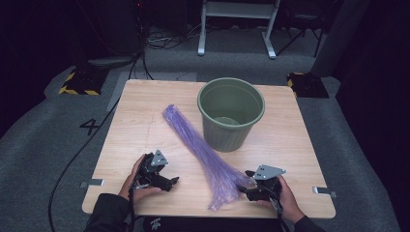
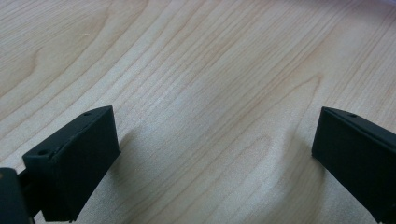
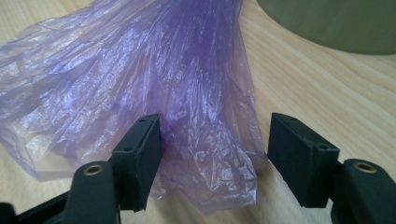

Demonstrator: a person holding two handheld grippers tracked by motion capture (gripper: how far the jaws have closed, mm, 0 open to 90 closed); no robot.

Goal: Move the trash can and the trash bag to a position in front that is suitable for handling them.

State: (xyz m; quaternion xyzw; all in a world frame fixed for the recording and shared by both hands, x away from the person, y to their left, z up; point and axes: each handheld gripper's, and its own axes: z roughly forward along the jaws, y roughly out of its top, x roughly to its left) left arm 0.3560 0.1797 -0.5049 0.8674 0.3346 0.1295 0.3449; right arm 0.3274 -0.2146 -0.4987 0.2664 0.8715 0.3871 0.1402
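A long crumpled purple plastic bag (image 1: pixel 193 140) lies diagonally across the wooden table (image 1: pixel 145 111), from the middle toward the near edge. A green plastic bin (image 1: pixel 231 113) stands upright just right of it, its side also in the right gripper view (image 3: pixel 336 23). My right gripper (image 1: pixel 245 182) is low at the bag's near end. In the right gripper view its jaws (image 3: pixel 212 154) stand apart with the bag's flared end (image 3: pixel 140 70) between them, not pinched. My left gripper (image 1: pixel 170 181) rests left of the bag, and its jaws (image 2: pixel 215 149) are wide open over bare wood.
Yellow-and-black striped blocks (image 1: pixel 80 82) (image 1: pixel 305 82) sit on the floor by the table's far corners. Cables (image 1: pixel 87 145) run along the grey carpet at the left. White frame legs (image 1: pixel 237 29) stand behind the table. Small metal brackets (image 1: pixel 92 183) (image 1: pixel 324 191) stick out from its near sides.
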